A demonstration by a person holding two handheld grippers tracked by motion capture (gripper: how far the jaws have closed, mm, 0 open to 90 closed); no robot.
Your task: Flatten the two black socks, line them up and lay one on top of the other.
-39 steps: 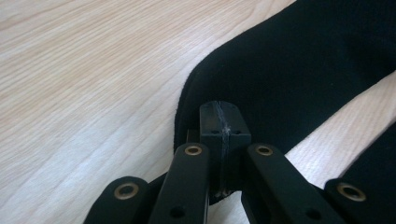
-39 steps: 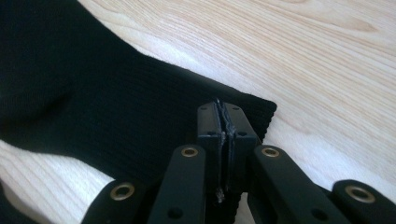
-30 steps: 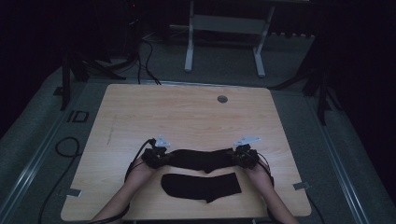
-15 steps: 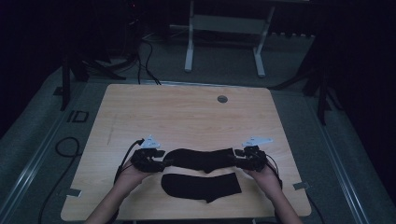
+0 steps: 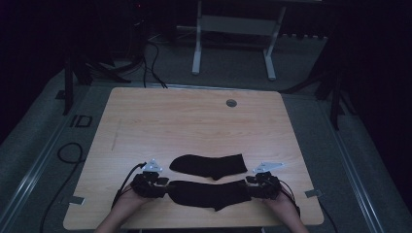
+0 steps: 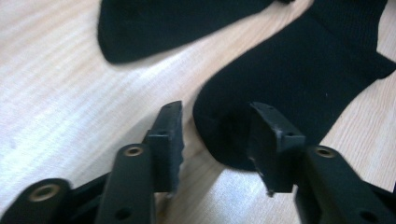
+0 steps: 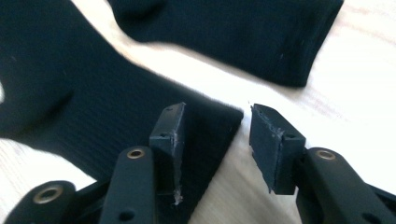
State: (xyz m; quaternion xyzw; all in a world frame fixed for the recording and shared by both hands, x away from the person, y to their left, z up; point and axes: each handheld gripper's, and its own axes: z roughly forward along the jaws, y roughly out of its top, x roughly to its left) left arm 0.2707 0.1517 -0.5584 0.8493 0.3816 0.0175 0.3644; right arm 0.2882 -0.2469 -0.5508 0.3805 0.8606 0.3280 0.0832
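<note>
Left gripper [image 5: 167, 183] and right gripper [image 5: 246, 182] stood part-open, jaws just loosened, at the near black fabric sock's [image 5: 209, 193] ends, gripping nothing.

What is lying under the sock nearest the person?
Under the near black sock only the bare wooden table shows around its edges. It lies flat; anything beneath the fabric is covered. The far sock lies apart.

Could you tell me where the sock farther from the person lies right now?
In the high view, the farther sock lies flat on the table, just beyond the nearer sock.
</note>
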